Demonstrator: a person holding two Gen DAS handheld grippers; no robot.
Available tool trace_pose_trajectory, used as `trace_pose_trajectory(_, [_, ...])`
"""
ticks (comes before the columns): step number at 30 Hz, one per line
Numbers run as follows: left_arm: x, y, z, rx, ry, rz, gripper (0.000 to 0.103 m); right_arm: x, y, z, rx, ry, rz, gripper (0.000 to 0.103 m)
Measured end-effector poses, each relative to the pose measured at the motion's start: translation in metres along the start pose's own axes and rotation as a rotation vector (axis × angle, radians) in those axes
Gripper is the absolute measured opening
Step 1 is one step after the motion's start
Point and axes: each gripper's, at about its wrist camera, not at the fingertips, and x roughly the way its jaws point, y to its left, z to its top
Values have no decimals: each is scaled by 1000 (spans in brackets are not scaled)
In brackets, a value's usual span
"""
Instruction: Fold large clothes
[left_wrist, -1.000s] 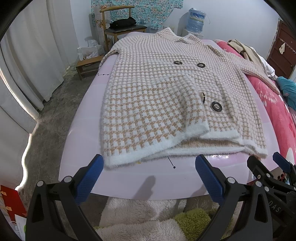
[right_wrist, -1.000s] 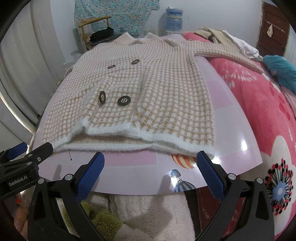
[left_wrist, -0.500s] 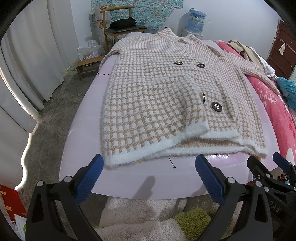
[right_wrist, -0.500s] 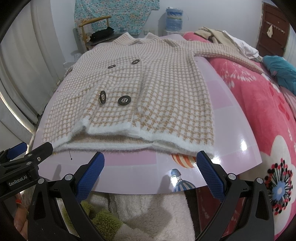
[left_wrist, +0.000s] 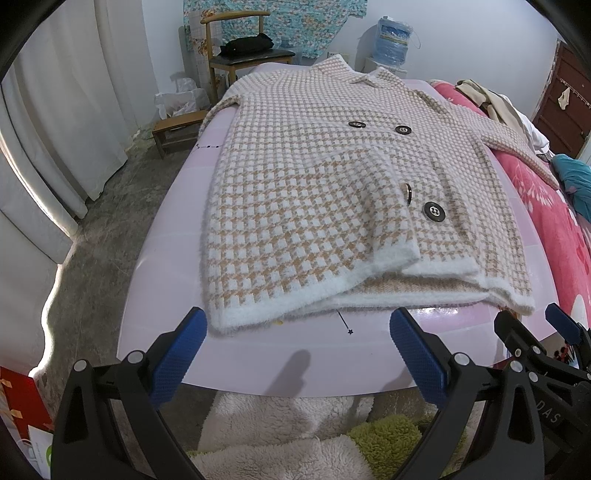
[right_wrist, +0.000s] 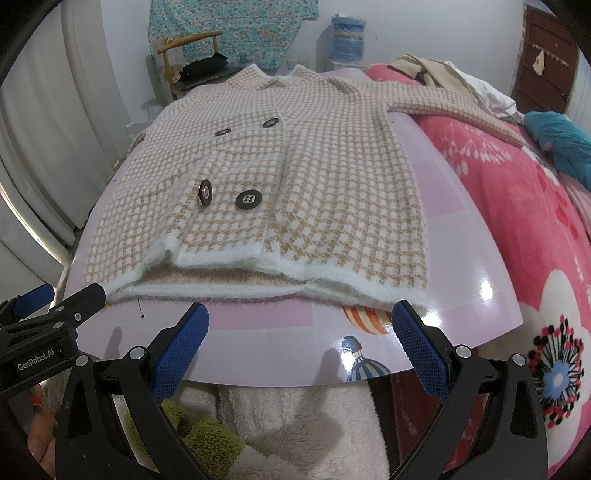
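Left wrist view: coat (left_wrist: 325, 192) lies lengthwise, collar far, hem near both spread, empty hand-held grippers

A domestic bedroom is indicated by a bed covered with a pink floral blanket (right_wrist: 517, 206) at 3 o'clock, white floor-length curtains (left_wrist: 55, 122) at 9 o'clock, and a wooden chair (left_wrist: 236, 48) and blue water-dispenser bottle (left_wrist: 392, 32) at 12 o'clock.

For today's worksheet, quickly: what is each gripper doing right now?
Left gripper: jaws open, holding nothing, short of the coat hem.
Right gripper: jaws open, holding nothing, also short of the hem.
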Motion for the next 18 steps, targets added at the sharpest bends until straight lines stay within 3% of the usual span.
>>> trace_pose_trajectory(18, [3,2,2,3,7,1,98,2,0,1,3,-1,-8,95])
